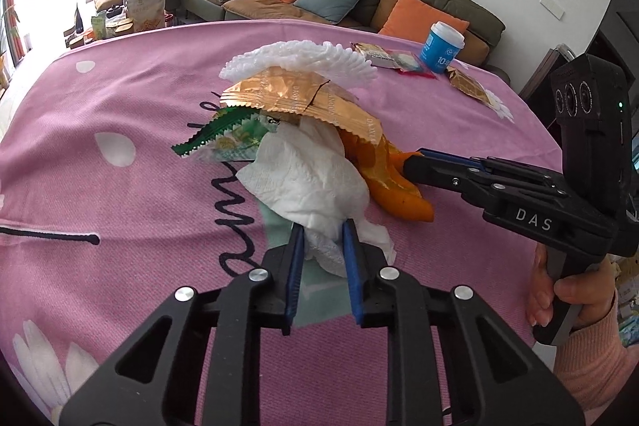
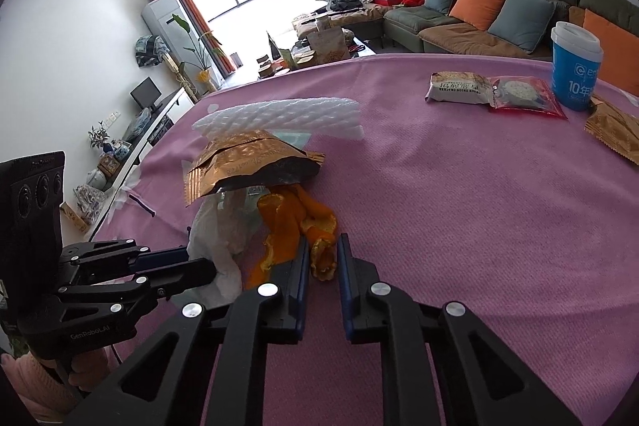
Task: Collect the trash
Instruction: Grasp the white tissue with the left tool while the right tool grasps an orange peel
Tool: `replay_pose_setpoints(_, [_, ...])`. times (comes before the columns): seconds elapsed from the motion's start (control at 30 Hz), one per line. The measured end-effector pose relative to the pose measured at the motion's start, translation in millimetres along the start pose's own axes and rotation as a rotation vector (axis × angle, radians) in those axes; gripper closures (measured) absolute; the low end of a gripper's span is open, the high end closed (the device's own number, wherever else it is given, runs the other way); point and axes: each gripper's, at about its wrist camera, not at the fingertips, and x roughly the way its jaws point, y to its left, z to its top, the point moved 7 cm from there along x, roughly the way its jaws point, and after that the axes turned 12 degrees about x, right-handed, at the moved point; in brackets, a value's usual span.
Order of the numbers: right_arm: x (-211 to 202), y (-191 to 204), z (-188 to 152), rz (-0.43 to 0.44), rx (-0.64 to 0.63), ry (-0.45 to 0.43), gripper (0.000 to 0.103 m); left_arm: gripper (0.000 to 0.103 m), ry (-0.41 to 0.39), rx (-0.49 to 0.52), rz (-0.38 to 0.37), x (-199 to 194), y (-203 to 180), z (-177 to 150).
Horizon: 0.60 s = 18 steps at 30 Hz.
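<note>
My left gripper [image 1: 321, 238] is clamped on a crumpled white tissue [image 1: 307, 174] at the near edge of a heap of rubbish, blue pads pinching its lower folds. My right gripper [image 2: 323, 254] bites the tip of an orange peel [image 2: 297, 222] on the same heap; its jaws stand narrow, and the peel fills the gap between them. Both tools meet the pile from adjoining sides, angled down toward a pink tablecloth [image 1: 120, 194].

The heap rises from the two grips: a green wrapper [image 1: 217, 138] beside the tissue, a gold foil wrapper [image 1: 295, 98] over both, and a white foam net sleeve [image 1: 299, 60] capping the stack.

This looks like the gathering stage, with the pile gripped at two points and not yet lifted. The next move, I judge, calls for raising both tools together and level, since the foil and foam only rest loose on top and could slide off.

More litter lies well apart at the cloth's far side: a cracker packet [image 2: 459, 88] touching a red-edged clear packet [image 2: 523, 96], a blue paper cup [image 2: 575, 66] just beside them, and another gold wrapper [image 2: 615, 130]. No bin shows in either view.
</note>
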Motion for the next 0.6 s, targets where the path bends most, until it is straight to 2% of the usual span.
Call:
replay_pose_setpoints(0.13, [-10,-1,-2,-0.007,0.002,-0.030,0.092,0.089,-0.017,0.000,0.009,-14,5,-6])
replay_pose_setpoints(0.6, [-41,-10,-2,0.007,0.067,-0.121,0.092,0.089,-0.073,0.022,0.072,-70,19,-34])
